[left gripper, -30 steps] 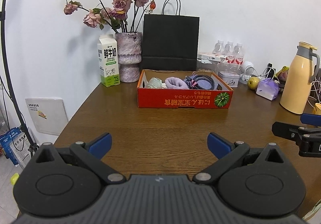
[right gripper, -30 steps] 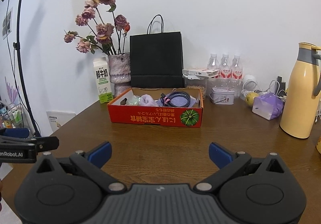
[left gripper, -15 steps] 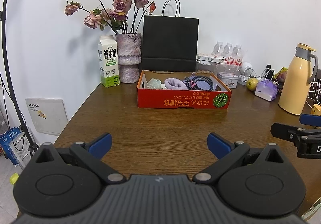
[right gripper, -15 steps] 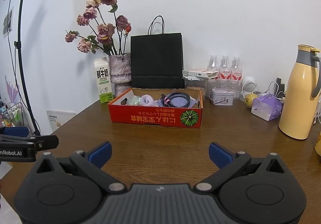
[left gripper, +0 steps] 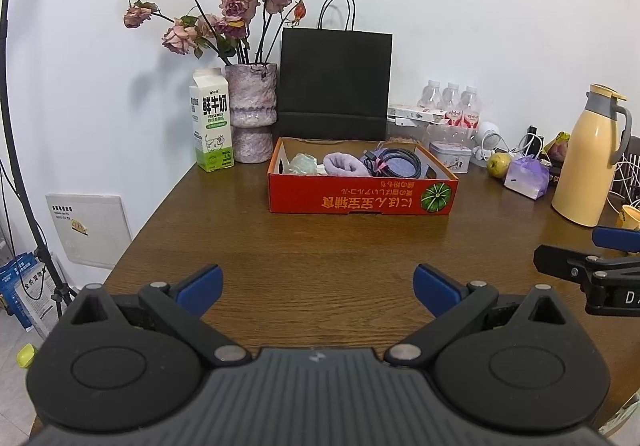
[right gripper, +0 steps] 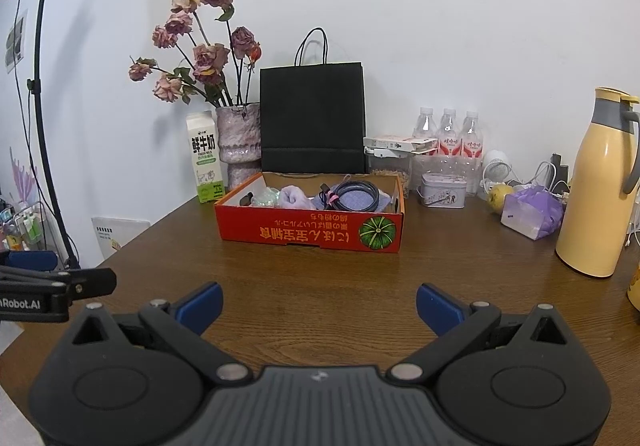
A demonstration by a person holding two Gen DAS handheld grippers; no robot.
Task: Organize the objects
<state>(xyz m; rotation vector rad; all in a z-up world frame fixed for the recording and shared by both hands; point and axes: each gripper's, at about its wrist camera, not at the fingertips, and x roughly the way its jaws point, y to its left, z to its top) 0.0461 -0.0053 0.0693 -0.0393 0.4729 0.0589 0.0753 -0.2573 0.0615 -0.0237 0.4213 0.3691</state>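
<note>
Your left tool (left gripper: 318,286) and right tool (right gripper: 319,306) both gape wide and empty above the counter (left gripper: 320,246); the red box (left gripper: 362,190) of oddments sits well ahead, centred

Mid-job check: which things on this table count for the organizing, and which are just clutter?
Likely for the job:
red box
coiled cable in it
purple cloth in it
left gripper and right gripper, both open and empty

Likely lying about:
milk carton
vase
black bag
yellow jug
</note>
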